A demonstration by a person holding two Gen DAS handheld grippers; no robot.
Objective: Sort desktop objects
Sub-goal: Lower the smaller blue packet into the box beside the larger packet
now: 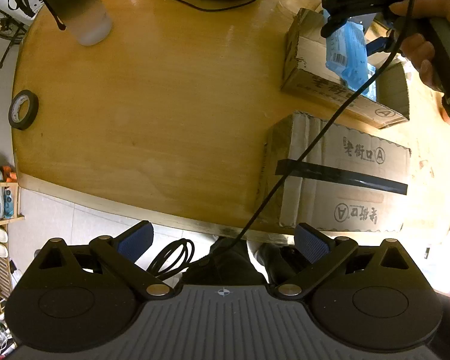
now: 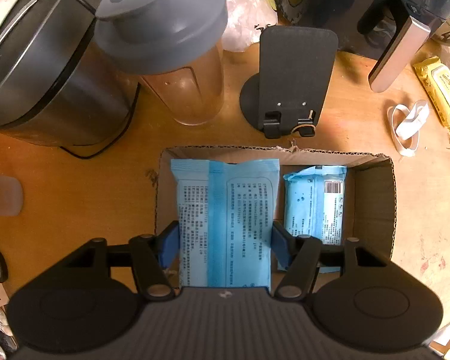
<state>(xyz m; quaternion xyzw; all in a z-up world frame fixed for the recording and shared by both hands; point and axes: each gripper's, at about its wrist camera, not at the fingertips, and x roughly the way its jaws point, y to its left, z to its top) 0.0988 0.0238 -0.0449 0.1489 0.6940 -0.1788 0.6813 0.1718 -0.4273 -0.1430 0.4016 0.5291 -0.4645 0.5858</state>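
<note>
My right gripper (image 2: 225, 241) is shut on a large blue wipes pack (image 2: 225, 210), pads pressing its two long sides, and holds it over an open cardboard box (image 2: 375, 198). A smaller blue wipes pack (image 2: 315, 204) lies inside that box on the right. In the left wrist view the same right gripper (image 1: 355, 34) hangs the blue pack (image 1: 349, 54) above the open box (image 1: 315, 90). My left gripper (image 1: 223, 243) is open with nothing between its blue pads, hovering over the table's near edge. A black tape roll (image 1: 24, 109) lies at the table's left edge.
A taped, closed cardboard box (image 1: 339, 174) sits near the front edge. A shaker bottle (image 2: 177, 57), a steel appliance (image 2: 42, 69), a black phone stand (image 2: 291, 81), a yellow wipes pack (image 2: 441, 90) and a white strap (image 2: 408, 123) crowd the far side. A frosted cup (image 1: 84, 15) stands far left.
</note>
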